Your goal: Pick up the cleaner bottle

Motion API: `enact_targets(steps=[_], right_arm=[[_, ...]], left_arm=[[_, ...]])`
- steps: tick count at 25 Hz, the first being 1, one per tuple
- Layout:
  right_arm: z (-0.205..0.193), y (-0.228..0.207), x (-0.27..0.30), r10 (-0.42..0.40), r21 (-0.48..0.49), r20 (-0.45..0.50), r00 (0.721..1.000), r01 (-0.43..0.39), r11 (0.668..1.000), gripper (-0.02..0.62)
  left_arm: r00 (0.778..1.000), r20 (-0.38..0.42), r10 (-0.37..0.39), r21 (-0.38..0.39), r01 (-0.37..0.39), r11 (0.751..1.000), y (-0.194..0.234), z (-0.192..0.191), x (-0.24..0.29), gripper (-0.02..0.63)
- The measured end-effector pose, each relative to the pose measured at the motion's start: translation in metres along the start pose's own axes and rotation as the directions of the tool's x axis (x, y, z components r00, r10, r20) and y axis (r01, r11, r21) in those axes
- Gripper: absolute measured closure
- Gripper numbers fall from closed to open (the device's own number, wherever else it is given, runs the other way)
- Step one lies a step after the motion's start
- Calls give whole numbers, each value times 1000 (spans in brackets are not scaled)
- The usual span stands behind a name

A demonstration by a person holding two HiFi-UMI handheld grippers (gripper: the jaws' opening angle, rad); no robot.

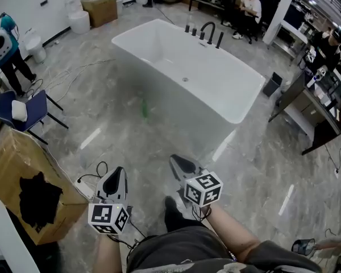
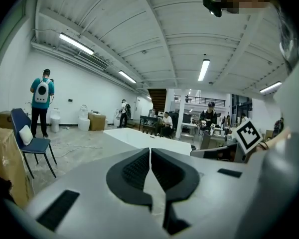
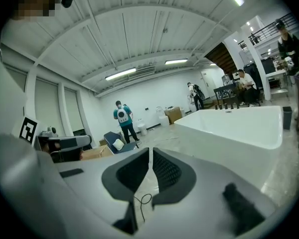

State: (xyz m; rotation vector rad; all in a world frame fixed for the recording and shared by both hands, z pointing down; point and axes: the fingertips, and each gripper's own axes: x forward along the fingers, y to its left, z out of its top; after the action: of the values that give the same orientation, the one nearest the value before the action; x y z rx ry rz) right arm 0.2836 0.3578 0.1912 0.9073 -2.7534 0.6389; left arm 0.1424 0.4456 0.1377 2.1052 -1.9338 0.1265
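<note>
A small green bottle (image 1: pixel 143 108), blurred, stands on the grey floor against the near side of the white bathtub (image 1: pixel 159 44); I take it for the cleaner bottle. Both grippers are low in the head view, well short of it. My left gripper (image 1: pixel 119 170) is shut with nothing between its pads. My right gripper (image 1: pixel 174 159) is shut and empty too. In the left gripper view the jaws (image 2: pixel 150 152) meet in front of the tub. In the right gripper view the jaws (image 3: pixel 150 152) meet as well, with the tub to their right. Neither gripper view shows the bottle.
A torn cardboard box (image 1: pixel 28 181) stands at the left, with a blue chair (image 1: pixel 23 110) behind it. A black cable (image 1: pixel 94 175) loops on the floor by my left gripper. A person with a backpack (image 1: pixel 3 44) stands far left. Desks and seated people (image 1: pixel 250 7) line the back right.
</note>
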Motion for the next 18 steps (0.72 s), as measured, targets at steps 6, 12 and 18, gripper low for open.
enact_targets(steps=[6, 12, 18], right_arm=[[20, -47, 27, 17, 11, -15, 1000, -17, 1000, 560], [25, -74, 50, 27, 11, -27, 999, -27, 1000, 560], [29, -85, 80, 16, 28, -38, 999, -15, 999, 560]], left_arm=[[1000, 8, 7, 0, -7, 1000, -4, 15, 49, 583], [998, 52, 35, 8, -36, 999, 1, 32, 82, 581], [997, 61, 48, 33, -50, 998, 22, 42, 105, 581]])
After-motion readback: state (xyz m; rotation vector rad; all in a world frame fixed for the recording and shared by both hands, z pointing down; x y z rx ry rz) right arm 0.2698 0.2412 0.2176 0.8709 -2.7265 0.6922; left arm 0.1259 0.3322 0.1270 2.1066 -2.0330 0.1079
